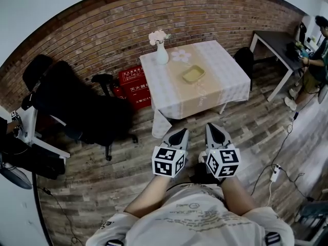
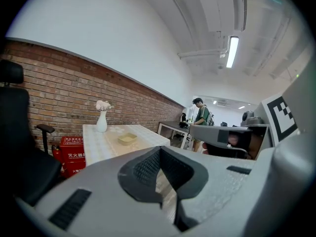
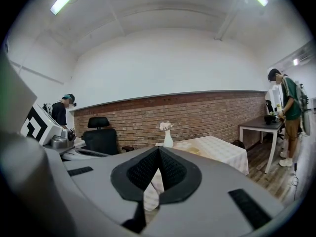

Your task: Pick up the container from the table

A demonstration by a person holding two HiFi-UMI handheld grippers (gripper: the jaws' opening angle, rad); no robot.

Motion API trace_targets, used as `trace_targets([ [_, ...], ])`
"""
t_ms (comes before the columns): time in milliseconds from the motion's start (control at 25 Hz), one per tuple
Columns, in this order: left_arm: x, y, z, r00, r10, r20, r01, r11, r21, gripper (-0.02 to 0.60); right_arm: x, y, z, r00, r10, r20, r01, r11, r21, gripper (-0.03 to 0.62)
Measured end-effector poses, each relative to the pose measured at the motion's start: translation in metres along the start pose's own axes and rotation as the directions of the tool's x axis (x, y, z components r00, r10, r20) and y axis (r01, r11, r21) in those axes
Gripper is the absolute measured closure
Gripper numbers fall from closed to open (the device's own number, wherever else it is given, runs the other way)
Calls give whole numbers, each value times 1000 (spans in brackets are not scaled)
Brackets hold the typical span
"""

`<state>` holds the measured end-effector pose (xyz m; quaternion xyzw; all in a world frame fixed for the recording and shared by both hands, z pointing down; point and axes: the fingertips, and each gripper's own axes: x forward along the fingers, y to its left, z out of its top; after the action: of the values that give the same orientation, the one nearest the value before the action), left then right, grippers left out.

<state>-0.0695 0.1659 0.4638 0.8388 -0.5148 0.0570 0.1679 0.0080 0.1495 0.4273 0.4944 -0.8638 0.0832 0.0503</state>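
The container (image 1: 193, 74), a shallow pale-yellow dish, lies on a table (image 1: 225, 86) covered with a white cloth, far ahead of me. A white vase (image 1: 161, 53) with pale flowers stands at the table's back corner. My left gripper (image 1: 180, 132) and right gripper (image 1: 213, 129) are held side by side over the wooden floor, well short of the table. Both are shut with nothing in them. The left gripper view shows the container (image 2: 127, 138) and the vase (image 2: 101, 121) beyond its closed tips (image 2: 159, 150). From the right gripper view the vase (image 3: 168, 138) stands above the closed tips (image 3: 159, 150).
A black office chair (image 1: 84, 109) stands left of the table, with a red fire-equipment box (image 1: 134, 86) against the brick wall. A dark desk (image 1: 279, 42) and a person (image 1: 315, 47) are at the far right. Cables and a power strip (image 1: 274, 173) lie on the floor.
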Motion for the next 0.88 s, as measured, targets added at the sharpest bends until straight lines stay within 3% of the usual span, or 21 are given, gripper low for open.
trace_targets([
  [360, 47, 23, 17, 1000, 21, -2, -21, 1000, 23, 577, 52, -34, -1, 1000, 14, -16, -13, 999, 31, 592],
  [880, 163, 60, 49, 999, 33, -42, -32, 999, 41, 577, 151, -114, 14, 999, 26, -28, -24, 999, 43, 592],
])
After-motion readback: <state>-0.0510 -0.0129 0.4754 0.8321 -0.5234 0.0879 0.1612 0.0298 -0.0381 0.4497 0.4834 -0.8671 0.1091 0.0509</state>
